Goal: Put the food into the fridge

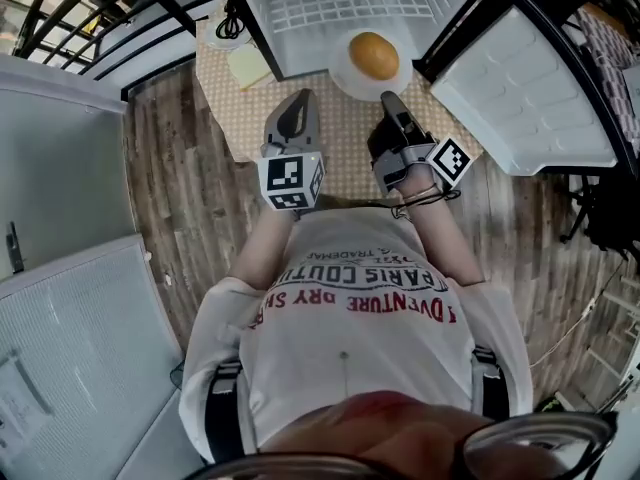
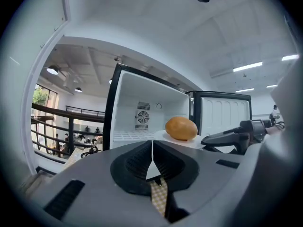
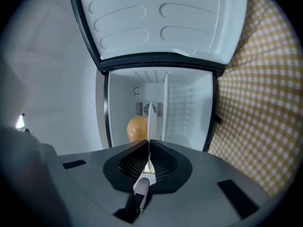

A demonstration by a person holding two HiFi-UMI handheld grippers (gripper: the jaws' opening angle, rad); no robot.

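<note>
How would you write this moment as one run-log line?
right fingers: shut on plate rim | plate: carries orange fruit, at open fridge | left fingers: shut, empty

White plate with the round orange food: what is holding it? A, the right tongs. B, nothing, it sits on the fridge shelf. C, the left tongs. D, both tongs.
A: in the right gripper view the right tongs are shut on the rim of the plate, seen edge-on, while the left tongs are shut with nothing between them.
</note>
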